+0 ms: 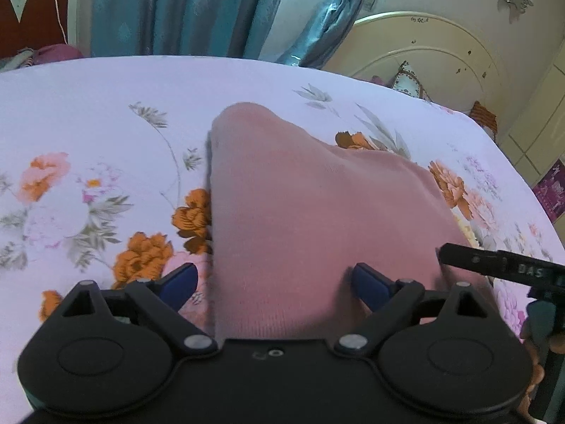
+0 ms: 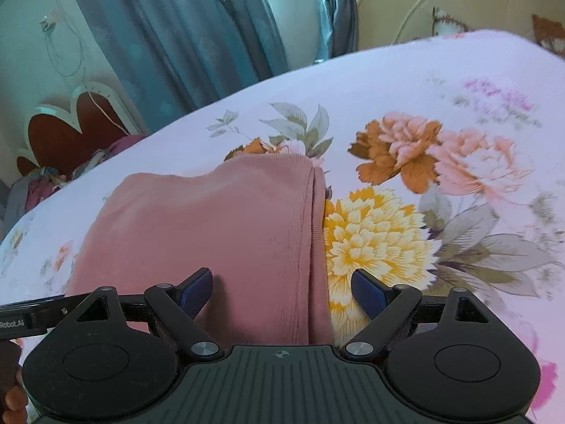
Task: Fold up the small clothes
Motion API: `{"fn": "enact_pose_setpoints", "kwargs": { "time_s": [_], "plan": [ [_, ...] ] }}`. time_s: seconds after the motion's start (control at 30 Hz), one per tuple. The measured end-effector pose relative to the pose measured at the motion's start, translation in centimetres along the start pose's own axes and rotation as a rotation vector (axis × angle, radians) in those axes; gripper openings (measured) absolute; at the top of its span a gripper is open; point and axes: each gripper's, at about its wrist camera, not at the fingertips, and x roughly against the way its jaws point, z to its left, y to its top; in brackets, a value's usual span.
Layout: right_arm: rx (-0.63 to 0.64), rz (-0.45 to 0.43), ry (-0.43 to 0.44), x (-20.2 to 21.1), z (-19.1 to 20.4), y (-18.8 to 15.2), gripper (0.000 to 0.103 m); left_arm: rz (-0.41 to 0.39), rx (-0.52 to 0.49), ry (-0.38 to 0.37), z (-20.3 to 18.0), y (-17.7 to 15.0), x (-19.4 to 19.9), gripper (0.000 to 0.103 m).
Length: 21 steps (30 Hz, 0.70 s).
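Lying folded on the floral bedsheet (image 1: 88, 113), the pink garment (image 1: 300, 212) is seen stretching toward twelve o'clock. Its near corners are straddled by the left gripper (image 1: 273, 282) and right gripper (image 2: 282, 289), both spread wide and empty.

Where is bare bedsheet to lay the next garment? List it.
Free: the floral bedsheet left of the folded pink knit garment, toward the teal curtains; also right of it, over the big yellow flower print. Crowded: the near edge, where both grippers hover.
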Motion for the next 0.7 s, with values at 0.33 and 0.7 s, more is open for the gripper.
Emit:
{"fn": "enact_pose_setpoints", "kwargs": {
  "time_s": [0.33, 0.7],
  "plan": [
    [0.023, 0.053, 0.077, -1.8, 1.0, 0.0, 0.031, 0.005, 0.039, -0.038, -0.7, 0.2, -1.9, 0.069],
    [-0.053, 0.012, 0.13, 0.1, 2.1, 0.7, 0.02, -0.059, -0.003, -0.009, -2.4, 1.1, 0.5, 0.033]
  ]
}}
